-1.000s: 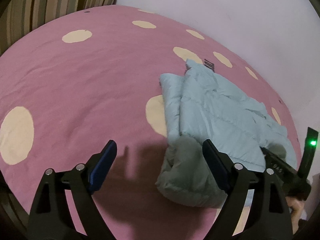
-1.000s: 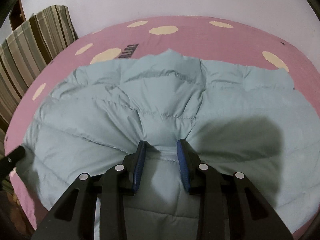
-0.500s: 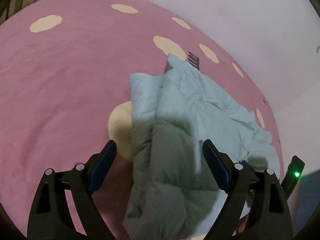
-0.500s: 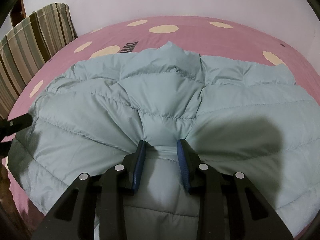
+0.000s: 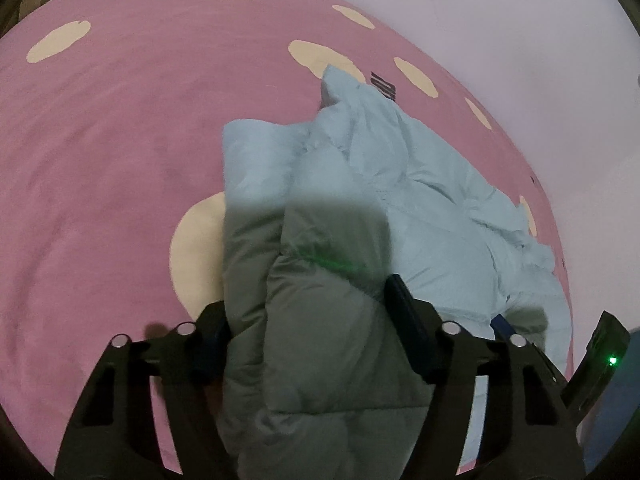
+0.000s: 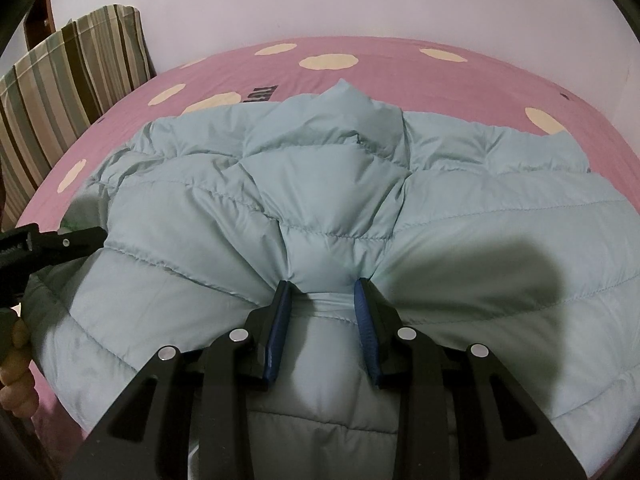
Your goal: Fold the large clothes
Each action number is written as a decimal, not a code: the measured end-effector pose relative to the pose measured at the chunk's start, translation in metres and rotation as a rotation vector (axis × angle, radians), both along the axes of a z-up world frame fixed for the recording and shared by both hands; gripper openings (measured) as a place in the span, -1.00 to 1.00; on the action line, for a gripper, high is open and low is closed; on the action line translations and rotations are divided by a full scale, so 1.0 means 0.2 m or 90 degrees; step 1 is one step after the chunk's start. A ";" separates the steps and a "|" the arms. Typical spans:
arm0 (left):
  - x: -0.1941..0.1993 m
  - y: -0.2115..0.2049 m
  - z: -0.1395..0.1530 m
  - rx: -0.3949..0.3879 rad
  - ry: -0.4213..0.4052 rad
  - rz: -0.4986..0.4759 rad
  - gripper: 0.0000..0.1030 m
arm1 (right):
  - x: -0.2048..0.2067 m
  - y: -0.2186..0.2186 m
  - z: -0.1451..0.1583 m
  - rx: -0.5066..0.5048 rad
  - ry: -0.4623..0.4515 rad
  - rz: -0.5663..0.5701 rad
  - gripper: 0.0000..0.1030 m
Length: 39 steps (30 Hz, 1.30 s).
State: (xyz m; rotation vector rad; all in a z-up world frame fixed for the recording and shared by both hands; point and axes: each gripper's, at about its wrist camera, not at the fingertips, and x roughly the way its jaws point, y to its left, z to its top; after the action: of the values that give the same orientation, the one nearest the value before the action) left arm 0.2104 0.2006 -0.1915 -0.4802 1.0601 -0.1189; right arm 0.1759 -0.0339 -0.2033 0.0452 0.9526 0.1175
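The pale blue quilted jacket (image 6: 328, 208) lies spread on the pink spotted bedspread (image 5: 120, 140), its near hem toward the person and its raised collar peak at the far side, just short of the dark lettering (image 6: 262, 94) printed on the cover. The right gripper (image 6: 323, 312) is clamped on a gathered bunch of the jacket's near hem; creases fan out from the pinch, so the cloth is truly squeezed between its narrowly set blue pads (image 6: 280, 320). That hold probably anchors the middle of the hem. At the jacket's left edge, the left gripper (image 5: 304, 320) straddles the thick folded side panel; its jaws are closing, the padding sits between them, and they seem to bear on the sides of the fold already. With both grips on the same hem, the jacket can be lifted evenly and folded away from the person. Beyond the jacket, a striped cushion (image 6: 68, 92) leans against the pale wall (image 6: 360, 0).
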 end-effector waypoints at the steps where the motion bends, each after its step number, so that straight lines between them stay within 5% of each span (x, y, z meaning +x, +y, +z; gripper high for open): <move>1: 0.01 -0.01 0.00 -0.001 -0.002 -0.004 0.17 | 0.00 0.00 0.00 0.000 -0.002 0.000 -0.35; 7: 0.00 -0.02 0.01 -0.019 -0.010 -0.022 -0.37 | 0.01 0.00 0.00 -0.003 -0.005 0.000 -0.35; 12: -0.02 -0.04 0.07 -0.022 -0.020 -0.025 -0.59 | 0.01 0.01 0.00 -0.007 -0.007 -0.001 -0.35; 23: -0.12 -0.17 0.37 -0.018 -0.086 -0.048 -0.71 | 0.01 0.01 0.00 -0.008 -0.004 -0.001 -0.35; 28: -0.15 -0.30 0.48 0.027 -0.107 -0.052 -0.71 | 0.00 -0.01 0.06 -0.001 -0.008 -0.001 -0.35; 31: -0.17 -0.36 0.53 0.031 -0.113 -0.057 -0.71 | -0.04 -0.08 0.15 0.012 -0.027 -0.010 -0.32; 34: -0.18 -0.44 0.57 0.045 -0.121 -0.064 -0.71 | -0.11 -0.20 0.24 0.017 -0.054 -0.030 -0.09; 39: -0.21 -0.60 0.62 0.073 -0.132 -0.080 -0.71 | -0.22 -0.44 0.32 0.005 -0.069 -0.075 -0.07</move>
State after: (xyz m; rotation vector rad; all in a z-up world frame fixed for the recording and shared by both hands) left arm 0.1688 0.0797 -0.0674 -0.2912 0.8875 -0.2138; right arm 0.1329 -0.1222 -0.1391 0.1015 0.8391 0.0152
